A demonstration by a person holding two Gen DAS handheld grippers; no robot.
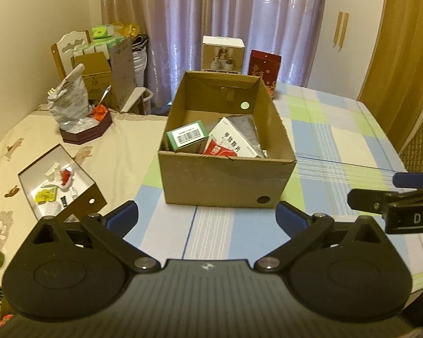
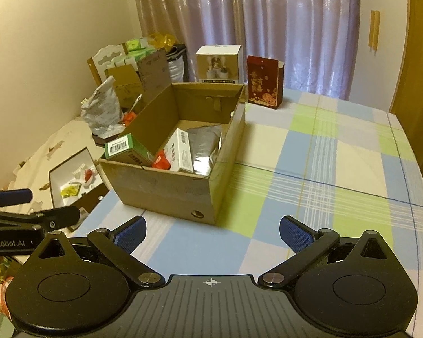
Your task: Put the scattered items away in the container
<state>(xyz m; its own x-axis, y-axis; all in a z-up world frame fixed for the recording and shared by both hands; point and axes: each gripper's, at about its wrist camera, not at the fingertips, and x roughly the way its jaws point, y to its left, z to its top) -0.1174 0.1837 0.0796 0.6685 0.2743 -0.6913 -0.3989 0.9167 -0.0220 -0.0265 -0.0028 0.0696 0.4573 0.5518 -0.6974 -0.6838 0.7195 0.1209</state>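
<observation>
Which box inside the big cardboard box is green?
The small green box with the barcode, at the left of the cardboard box. The box beside it is white.

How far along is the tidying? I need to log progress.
Done: a green box, a white box, a red packet and a silver pouch lie in the cardboard box. In hand: nothing; both grippers' jaws are open. Left: nothing loose shows on the checked cloth nearby.
</observation>
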